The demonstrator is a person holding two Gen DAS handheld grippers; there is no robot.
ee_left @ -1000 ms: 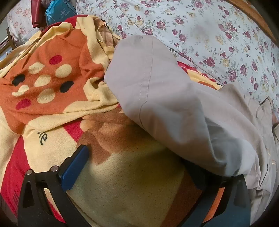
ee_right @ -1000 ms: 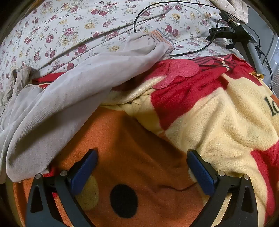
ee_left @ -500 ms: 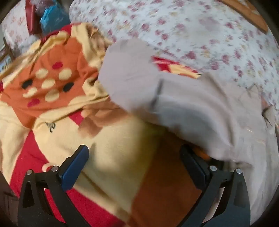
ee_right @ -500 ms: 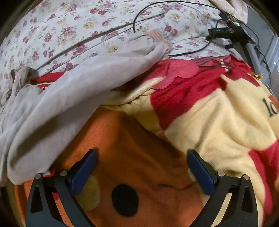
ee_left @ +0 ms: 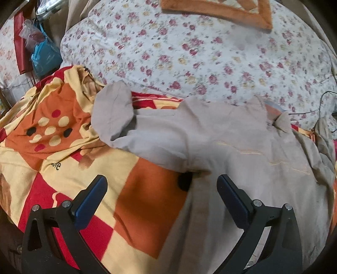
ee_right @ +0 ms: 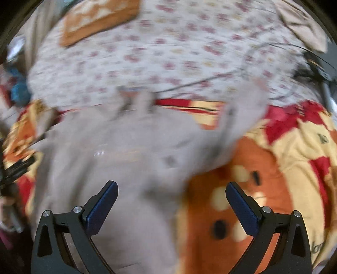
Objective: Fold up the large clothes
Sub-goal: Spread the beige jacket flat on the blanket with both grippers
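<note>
A large beige shirt [ee_left: 221, 143] lies spread on a red, orange and yellow blanket [ee_left: 69, 160], its collar at the far side and one sleeve [ee_left: 113, 113] folded toward the left. My left gripper [ee_left: 162, 189] is open and empty above the shirt's left side edge. In the blurred right wrist view the shirt [ee_right: 118, 151] fills the centre and left. My right gripper [ee_right: 171, 198] is open and empty above the shirt's right edge, where it meets the blanket [ee_right: 263, 172].
A floral sheet [ee_left: 200, 52] covers the bed beyond the blanket. An orange-bordered cushion [ee_left: 221, 10] lies at the far side. A blue bag [ee_left: 45, 57] hangs at the far left. Black cables and a stand [ee_right: 316, 71] sit at the far right.
Both grippers have pulled back and up from the blanket. The whole shirt is now in view, spread flatter. The right wrist view is motion-blurred.
</note>
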